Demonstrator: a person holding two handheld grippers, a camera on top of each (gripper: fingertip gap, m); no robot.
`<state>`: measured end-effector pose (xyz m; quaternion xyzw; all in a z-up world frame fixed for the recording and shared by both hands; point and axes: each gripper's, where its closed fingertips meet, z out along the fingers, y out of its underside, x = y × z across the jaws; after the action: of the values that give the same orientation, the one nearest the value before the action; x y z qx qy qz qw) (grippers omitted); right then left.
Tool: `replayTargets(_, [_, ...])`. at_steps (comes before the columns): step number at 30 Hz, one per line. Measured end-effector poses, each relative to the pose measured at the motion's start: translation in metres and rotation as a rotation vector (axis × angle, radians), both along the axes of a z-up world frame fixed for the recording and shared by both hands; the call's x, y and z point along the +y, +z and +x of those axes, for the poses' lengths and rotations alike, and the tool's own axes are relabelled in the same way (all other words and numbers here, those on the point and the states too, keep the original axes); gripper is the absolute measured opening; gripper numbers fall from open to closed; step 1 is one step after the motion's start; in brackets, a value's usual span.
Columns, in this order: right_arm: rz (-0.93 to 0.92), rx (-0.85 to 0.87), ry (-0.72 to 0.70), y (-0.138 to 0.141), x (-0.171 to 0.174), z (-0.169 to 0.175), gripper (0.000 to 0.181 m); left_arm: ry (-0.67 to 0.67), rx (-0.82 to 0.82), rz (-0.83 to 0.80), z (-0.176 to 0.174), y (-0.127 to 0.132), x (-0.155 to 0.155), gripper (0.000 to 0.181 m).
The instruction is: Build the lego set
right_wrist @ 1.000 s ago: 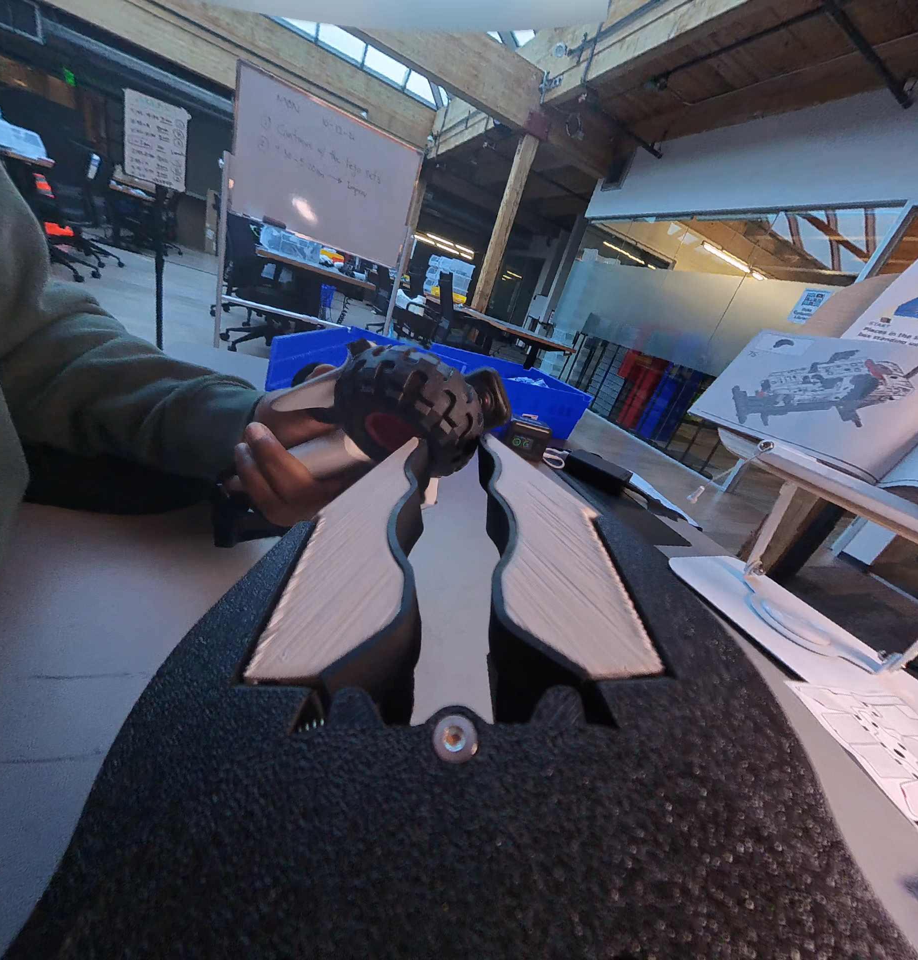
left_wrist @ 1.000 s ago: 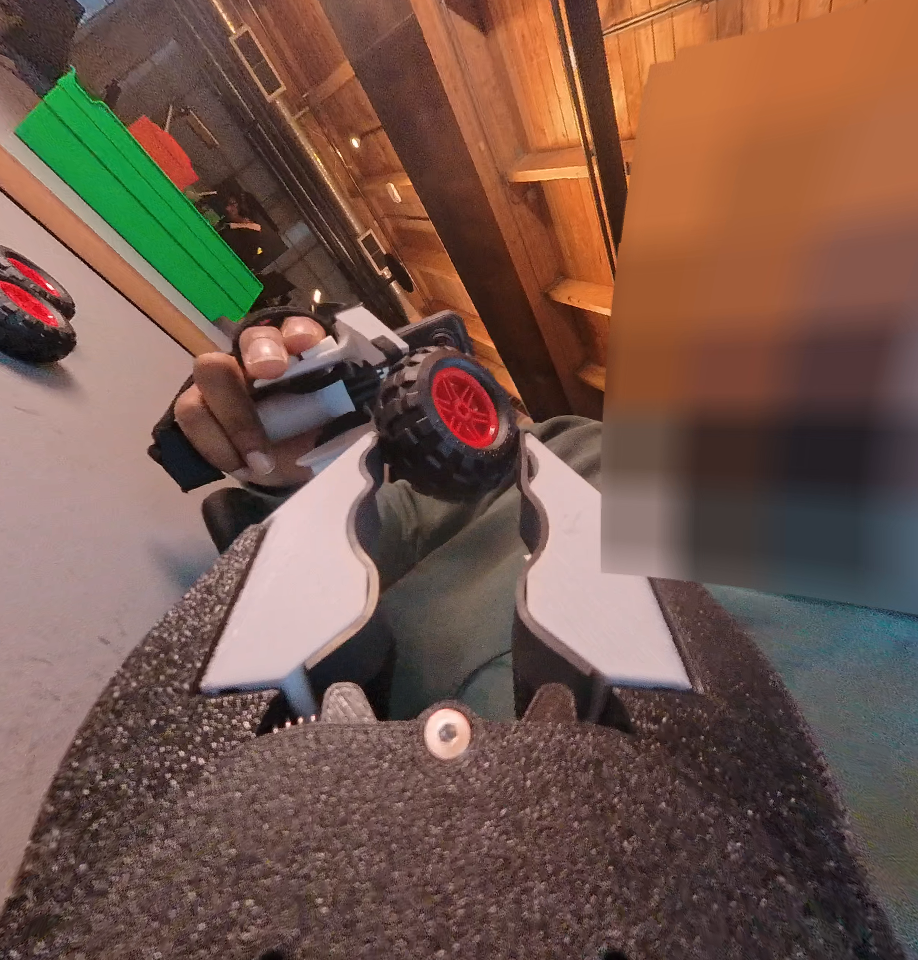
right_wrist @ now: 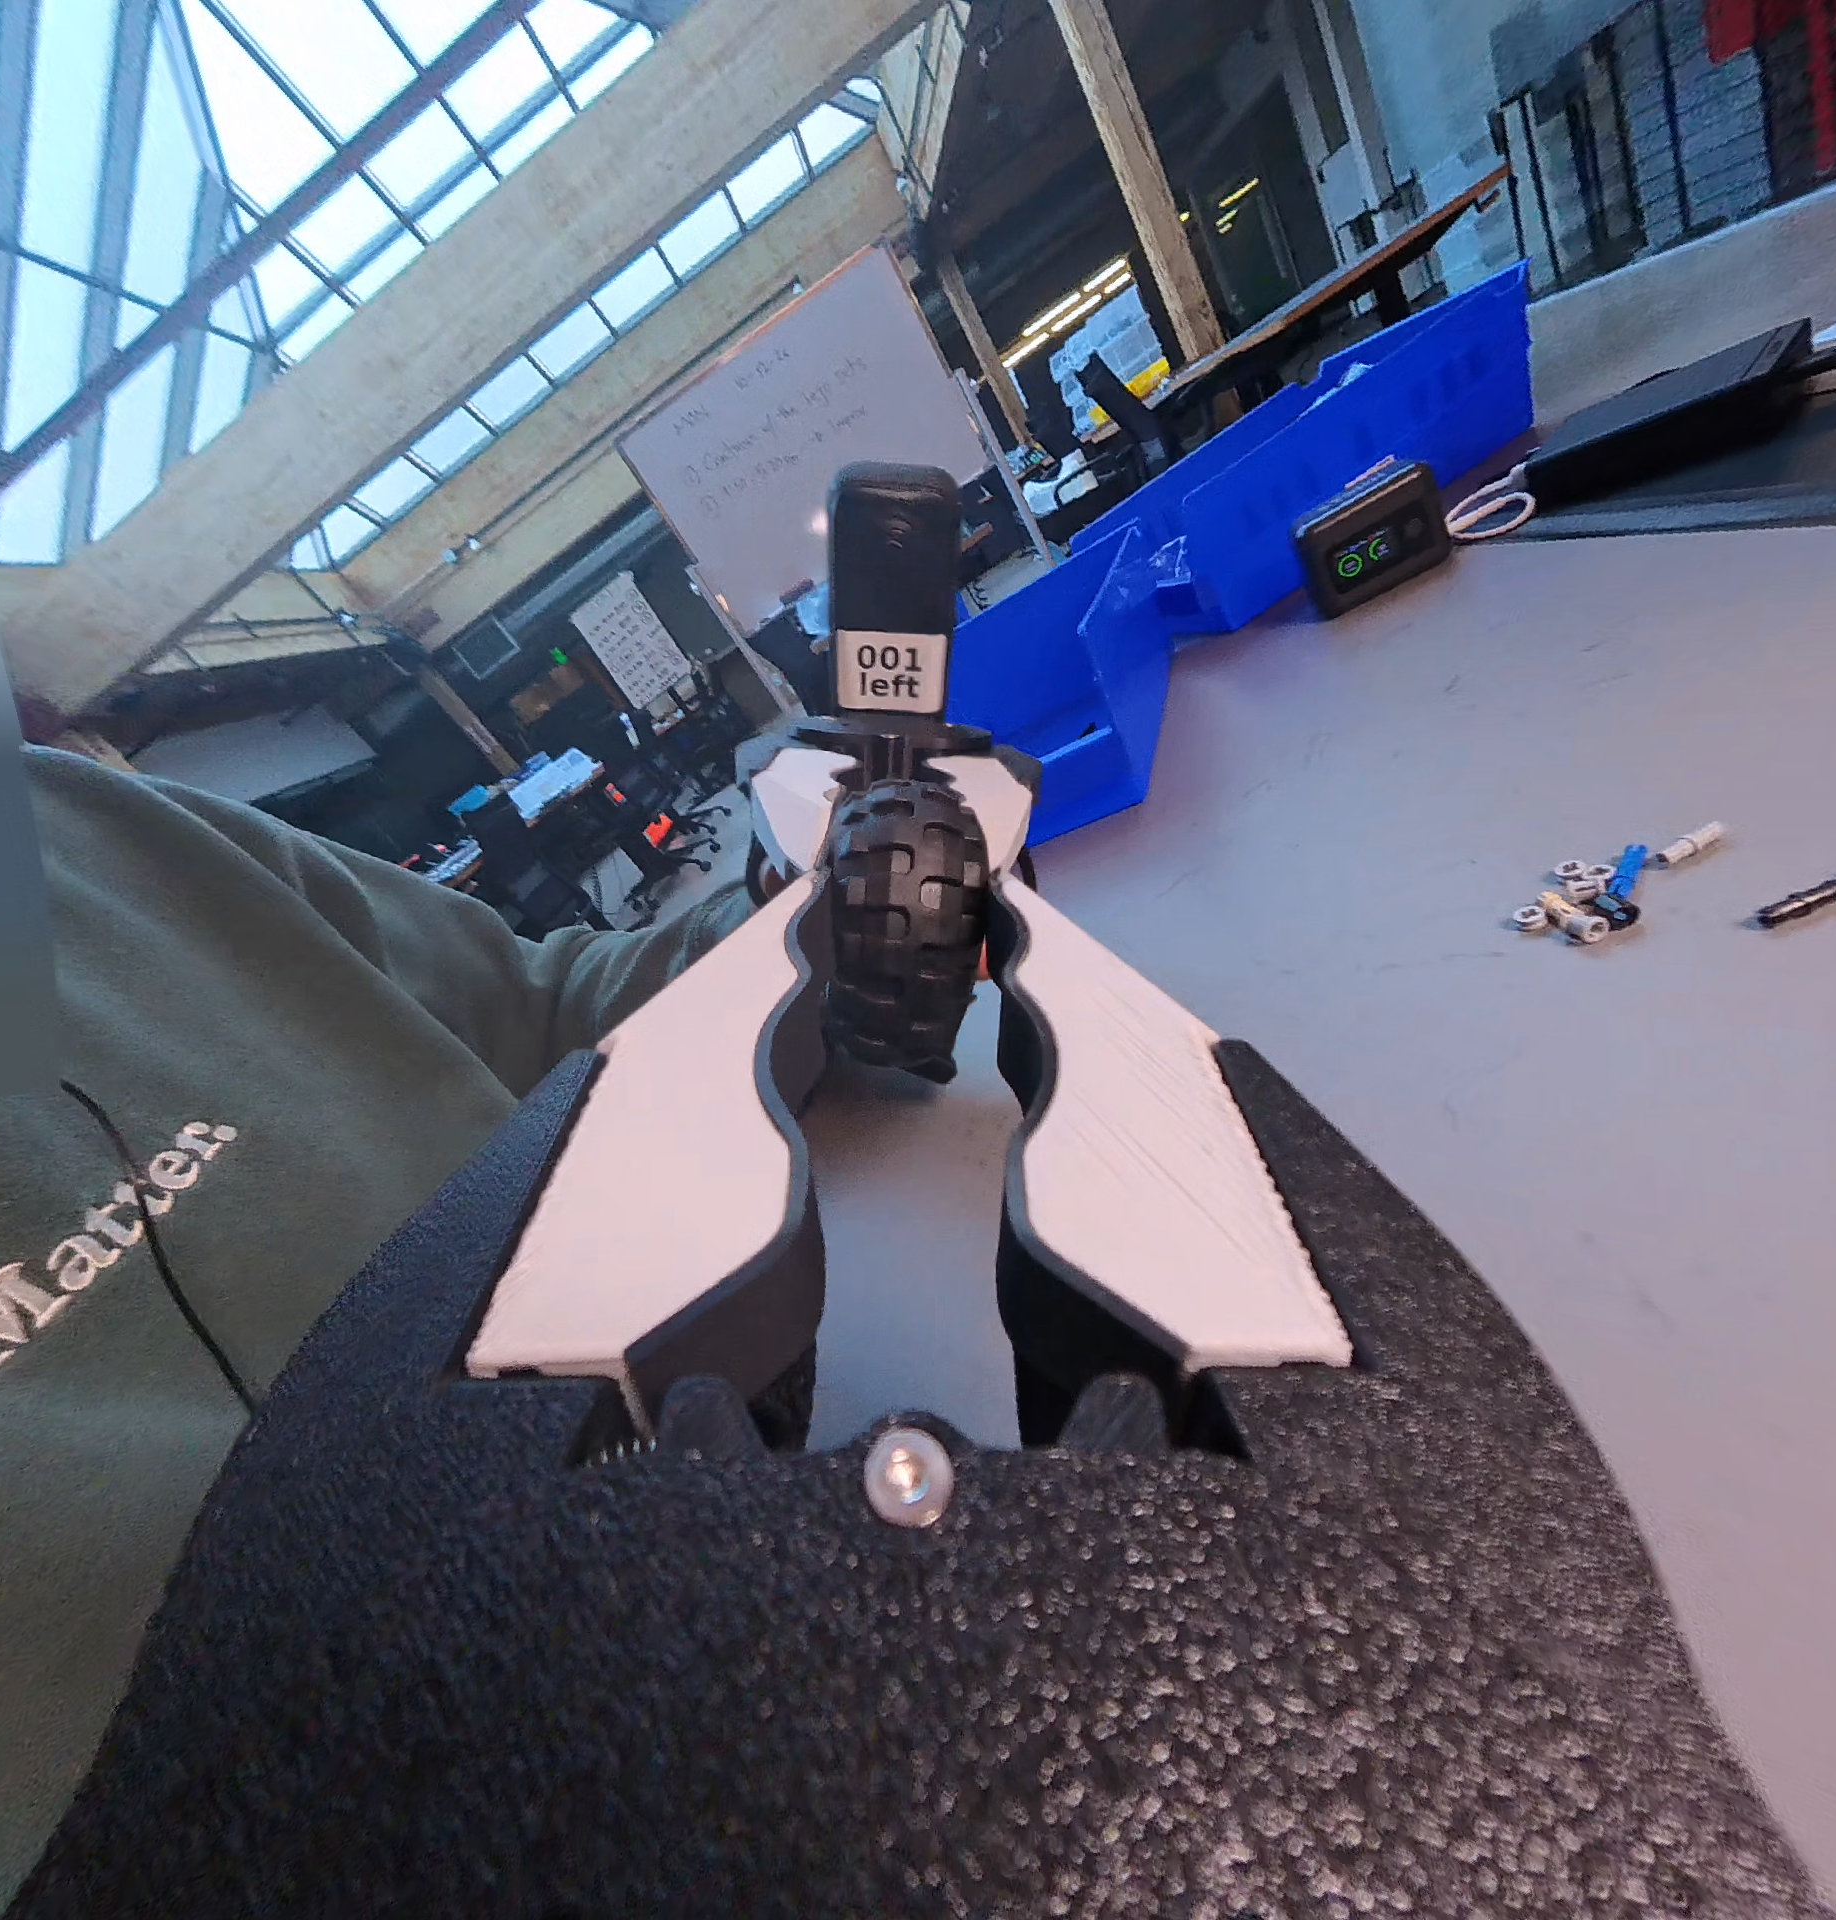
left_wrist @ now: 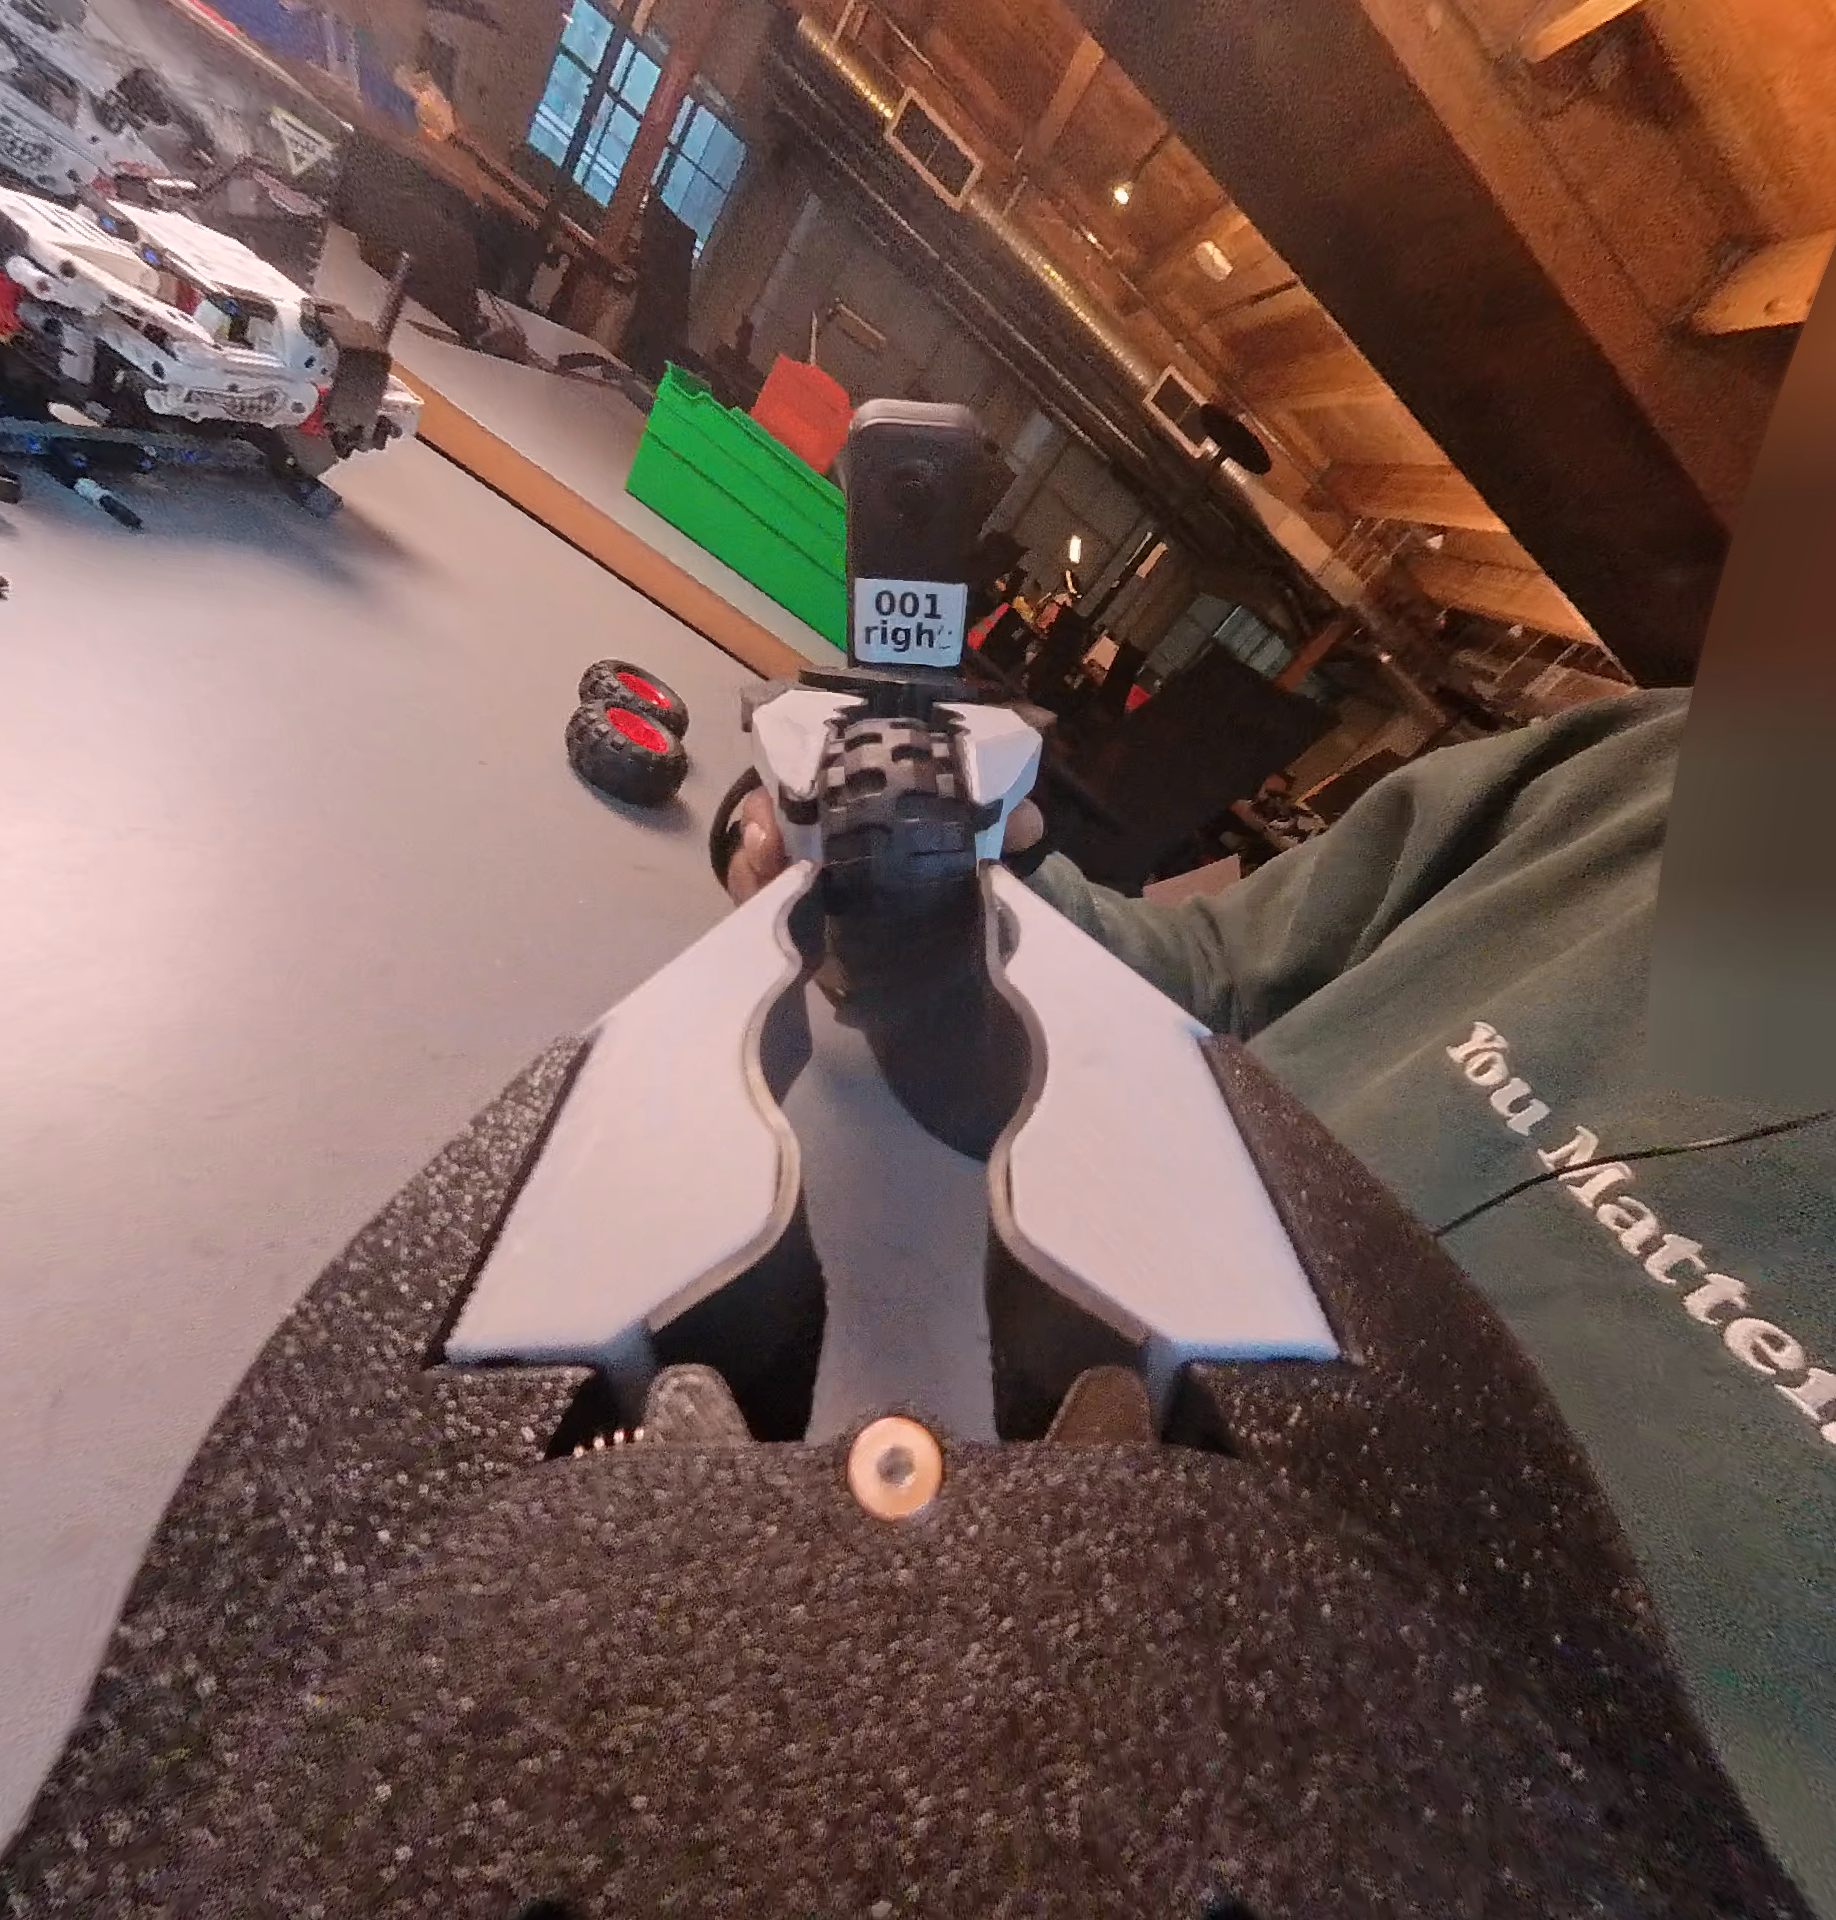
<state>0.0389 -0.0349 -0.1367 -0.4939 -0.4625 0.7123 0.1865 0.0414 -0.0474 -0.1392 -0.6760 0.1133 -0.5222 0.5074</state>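
At the far left edge of the smooth grey bench (left_wrist: pixel 218 831) stands a part-built white lego vehicle (left_wrist: pixel 197 343), angular and panelled. Nearer the middle lie two spare wheels (left_wrist: pixel 628 732), knobbly black tyres on red hubs, touching each other. A green plastic bin (left_wrist: pixel 737 499) stands at the far edge behind them.

The left gripper (left_wrist: pixel 898 894), with flat pale-grey wavy-edged fingers on a grainy black body, is narrowed on the wheel (left_wrist: pixel 893 821), which is held up above the bench near its front edge. The tyre is chunky, blocky rubber, seen tread-on. The right gripper (right_wrist: pixel 903 914) meets it head-on from the opposite side, and its fingers also pinch the tyre's flanks.

To the right in the right wrist view, blue plastic bins (right_wrist: pixel 1257 623) and a small black device (right_wrist: pixel 1376 540) with a lit screen stand towards the far edge, and small loose pins (right_wrist: pixel 1589 894) lie scattered near the right edge.

A second ago the wheel showed its red hub face to the left wrist view, and the right gripper came at it slantwise; now the two grippers face each other squarely
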Motion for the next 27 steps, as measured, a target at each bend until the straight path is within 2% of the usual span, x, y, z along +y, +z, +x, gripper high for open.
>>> replayTargets(6, [-0.021, 0.030, 0.078, 0.007, -0.012, 0.005, 0.030, -0.062, -0.047, 0.024, 0.004, 0.008, -0.008, 0.024])
replayTargets(9, [0.076, 0.014, 0.100, 0.001, -0.024, 0.006, 0.032, -0.096, -0.045, 0.037, 0.009, 0.007, -0.011, 0.023])
replayTargets(12, [0.150, 0.078, 0.057, 0.010, -0.026, 0.008, 0.030, -0.133, -0.092, 0.035, 0.011, 0.012, -0.014, 0.023])
replayTargets(19, [-0.016, 0.115, 0.090, 0.019, -0.029, 0.007, 0.025, -0.191, -0.312, -0.051, 0.009, 0.018, -0.014, 0.023])
replayTargets(27, [-0.106, 0.192, 0.200, 0.031, -0.042, 0.019, 0.021, -0.342, -0.502, -0.117, 0.017, 0.028, -0.022, 0.023])
